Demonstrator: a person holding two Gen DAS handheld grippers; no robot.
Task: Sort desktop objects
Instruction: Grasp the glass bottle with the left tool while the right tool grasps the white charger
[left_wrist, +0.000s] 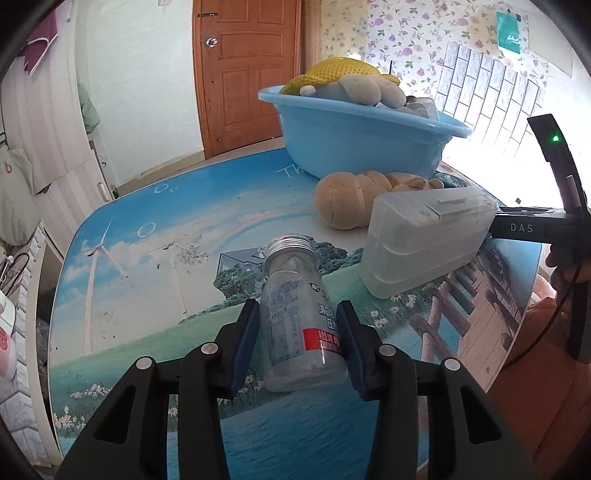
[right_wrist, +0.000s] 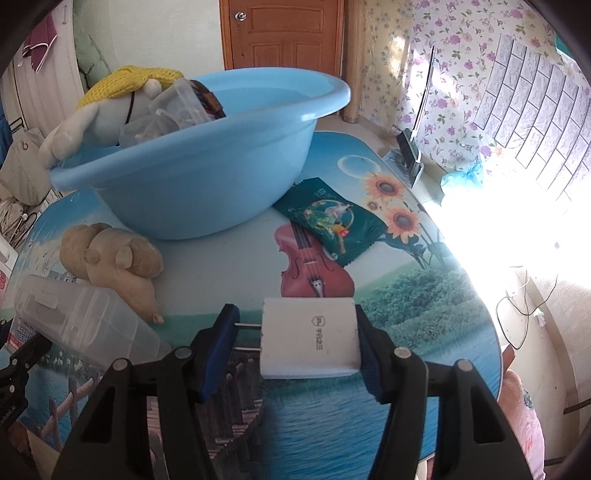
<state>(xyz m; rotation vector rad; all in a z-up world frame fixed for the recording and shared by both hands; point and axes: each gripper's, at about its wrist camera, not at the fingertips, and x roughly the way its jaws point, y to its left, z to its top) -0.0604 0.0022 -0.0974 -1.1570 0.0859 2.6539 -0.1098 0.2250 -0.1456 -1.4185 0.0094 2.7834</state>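
My left gripper (left_wrist: 297, 325) is shut on a clear plastic bottle (left_wrist: 295, 317) with a silver screw cap and a red label, held above the table. My right gripper (right_wrist: 295, 332) is shut on a white plug adapter (right_wrist: 309, 338); its metal prongs touch the left pad and its body the right pad. A blue basin (left_wrist: 354, 140), also in the right wrist view (right_wrist: 207, 173), holds a white plush with a yellow knit scarf (right_wrist: 125, 83) and clear containers. A tan plush (right_wrist: 110, 258) and a clear plastic box (left_wrist: 424, 240) lie in front of the basin.
A green snack packet (right_wrist: 332, 225) lies right of the basin on the picture-printed table (left_wrist: 155, 258). A phone stand (right_wrist: 410, 155) sits at the far table edge by the floral wall. The right gripper's body (left_wrist: 554, 206) shows at the right of the left wrist view.
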